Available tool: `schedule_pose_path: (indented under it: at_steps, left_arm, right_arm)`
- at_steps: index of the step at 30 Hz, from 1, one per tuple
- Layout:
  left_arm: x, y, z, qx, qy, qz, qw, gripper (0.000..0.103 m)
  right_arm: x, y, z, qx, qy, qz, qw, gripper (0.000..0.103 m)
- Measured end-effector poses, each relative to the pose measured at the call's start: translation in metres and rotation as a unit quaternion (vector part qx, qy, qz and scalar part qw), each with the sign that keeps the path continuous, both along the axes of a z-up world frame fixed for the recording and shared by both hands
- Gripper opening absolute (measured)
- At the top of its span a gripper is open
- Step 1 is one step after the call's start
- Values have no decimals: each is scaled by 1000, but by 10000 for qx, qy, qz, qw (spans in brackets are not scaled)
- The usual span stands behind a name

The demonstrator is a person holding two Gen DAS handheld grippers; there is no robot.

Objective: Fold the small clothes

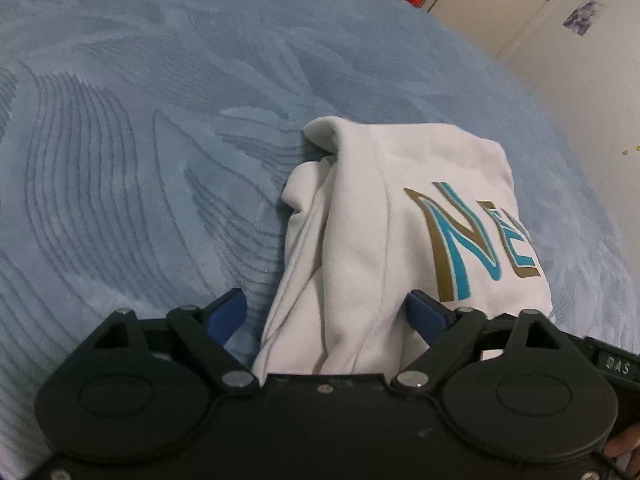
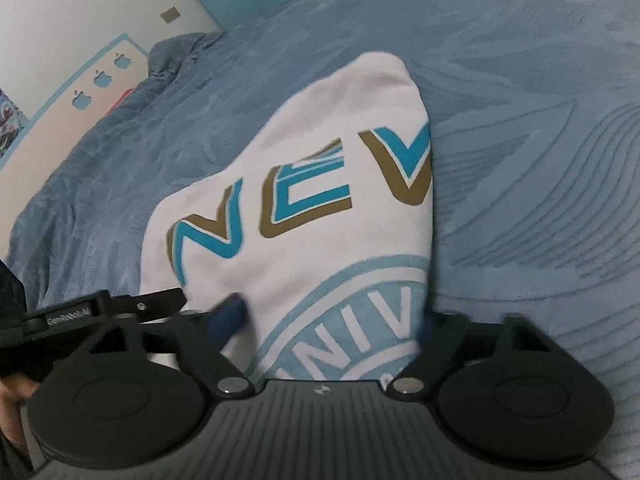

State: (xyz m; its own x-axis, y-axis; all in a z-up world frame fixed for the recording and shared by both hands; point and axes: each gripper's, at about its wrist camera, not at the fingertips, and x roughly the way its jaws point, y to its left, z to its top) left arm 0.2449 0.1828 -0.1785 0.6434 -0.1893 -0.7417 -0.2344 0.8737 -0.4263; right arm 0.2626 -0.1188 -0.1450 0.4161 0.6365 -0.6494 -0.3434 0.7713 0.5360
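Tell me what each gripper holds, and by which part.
Neither is clamped: both jaws stand open. The white sweatshirt lies between the left gripper's fingers at its bunched near edge, and the right gripper's at its printed edge.

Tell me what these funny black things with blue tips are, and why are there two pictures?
They are two grabbing tools, one held in each of a person's hands. Each carries a small camera looking forward along its two blue fingers, so you get one picture from each. The left tool and the right tool both stand open, with the near edge of a white sweatshirt lying between their fingers, not pinched. The sweatshirt, already folded over, has blue and gold letters. It lies on a blue patterned bedspread. The person is folding it.
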Motion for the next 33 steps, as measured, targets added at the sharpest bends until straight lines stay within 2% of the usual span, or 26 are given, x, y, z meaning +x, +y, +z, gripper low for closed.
schedule_pose_path:
  at_steps: [1,2,3,4,5,11,20,28,33]
  left_arm:
    - [-4,-4,2,101,-101,-35,9999,78]
    - [-8,-7,4,146,-194,-102,9997,55]
    - [-12,-9,8,65,-329,-186,9993,46]
    - [-17,-11,14,129,-453,-180,9987,28]
    - [-20,-13,20,114,-568,-269,9980,23]
    - [-37,-21,56,4,-990,-377,9944,22]
    - [-30,-79,108,-99,-1270,-644,9898,22]
    - [-20,-148,135,66,-1246,-1053,9866,22]
    - [-15,-182,142,-11,-1217,-1278,9843,22]
  right_arm:
    - [-3,-3,3,62,-41,-25,10000,63]
    - [-3,-7,6,127,-63,-58,9999,44]
    - [-4,-11,9,220,-81,-77,9997,33]
    - [-4,-16,14,304,-107,-47,9995,31]
    - [-4,-19,19,353,-147,-11,9993,28]
    - [-17,-25,61,262,-636,187,9975,26]
    - [-19,-86,124,276,-1074,-55,9938,26]
    - [-26,-152,138,158,-1216,-387,9917,26]
    - [-30,-186,141,112,-1261,-601,9901,26]
